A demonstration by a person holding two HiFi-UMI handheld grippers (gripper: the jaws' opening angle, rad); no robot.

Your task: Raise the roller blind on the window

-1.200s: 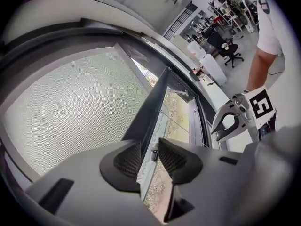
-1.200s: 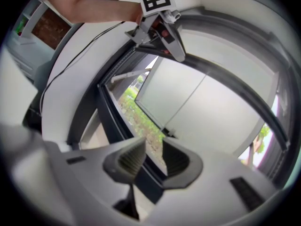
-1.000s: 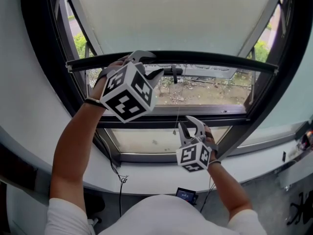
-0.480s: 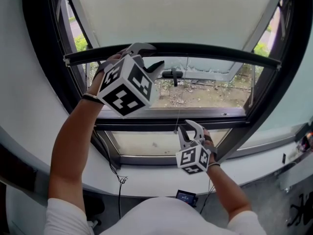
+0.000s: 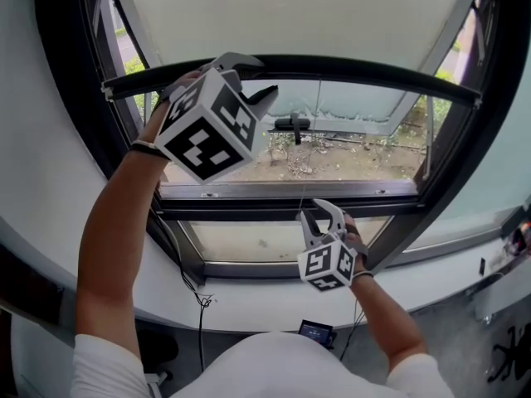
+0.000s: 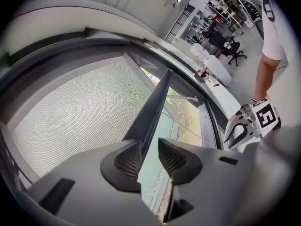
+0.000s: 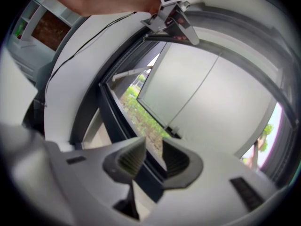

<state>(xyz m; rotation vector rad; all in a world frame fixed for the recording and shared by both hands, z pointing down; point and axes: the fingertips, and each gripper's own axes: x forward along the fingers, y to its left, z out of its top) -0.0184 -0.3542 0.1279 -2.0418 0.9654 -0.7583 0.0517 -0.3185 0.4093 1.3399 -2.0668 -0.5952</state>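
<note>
The white roller blind (image 5: 290, 15) covers the upper window, and its dark bottom bar (image 5: 373, 69) curves across the pane. My left gripper (image 5: 249, 77) is shut on that bar near its left end, one jaw above it and one below. In the left gripper view the bar (image 6: 157, 98) runs straight in between the pads (image 6: 127, 159). Lower down, my right gripper (image 5: 322, 216) stands open by the window frame. A thin pull cord (image 5: 316, 131) hangs from the bar, and its end (image 7: 171, 130) hangs just ahead of the right gripper (image 7: 154, 157), untouched.
A dark window handle (image 5: 292, 123) sticks out behind the glass area. The dark sash frame (image 5: 290, 191) crosses below it, above a white sill (image 5: 249, 301). A black cable (image 5: 202, 322) hangs off the sill, near a small device (image 5: 315, 332). Desks and chairs (image 6: 225, 46) stand in the room behind.
My left gripper has risen with the bottom bar, so the blind's edge sits higher and more glass shows beneath it. The right gripper has stayed where it was.
</note>
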